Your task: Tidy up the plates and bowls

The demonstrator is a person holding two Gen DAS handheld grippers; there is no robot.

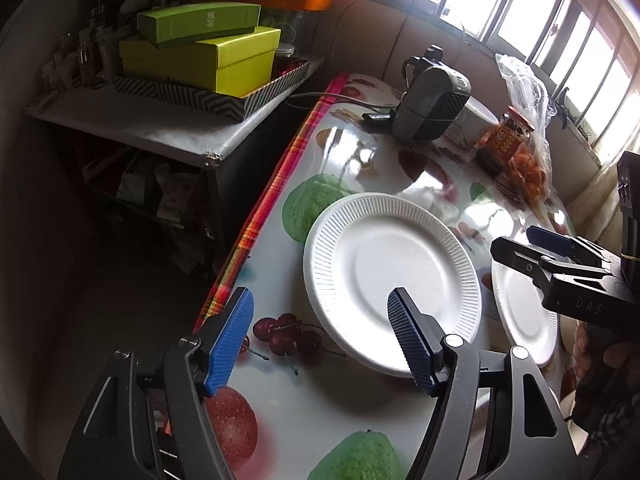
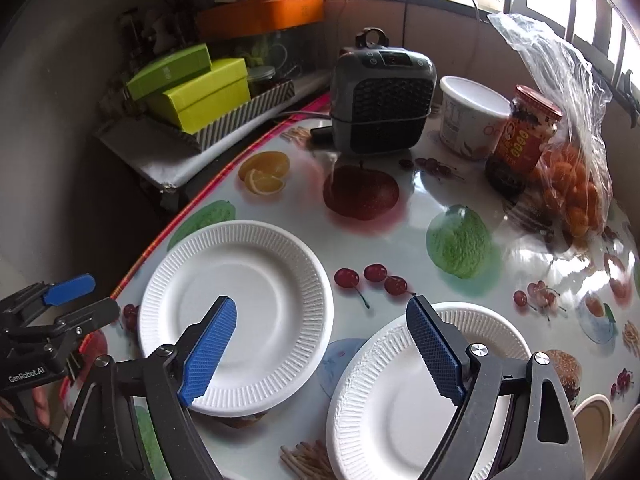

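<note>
A white ribbed foam plate (image 1: 390,270) (image 2: 248,312) lies on the fruit-print table near its left edge. A stack of two similar plates (image 2: 404,404) (image 1: 524,316) lies to its right. My left gripper (image 1: 320,344) is open, its right finger over the single plate's near rim; it also shows in the right wrist view (image 2: 76,300). My right gripper (image 2: 320,352) is open and empty, hovering between the single plate and the stack; it also shows in the left wrist view (image 1: 532,246). Beige bowls (image 2: 596,420) sit at the table's right edge.
A grey heater (image 2: 382,104), a white tub (image 2: 468,116), a sauce jar (image 2: 520,140) and a bag of small oranges (image 2: 576,184) stand at the back of the table. A side shelf with green boxes (image 1: 200,56) stands left of the table.
</note>
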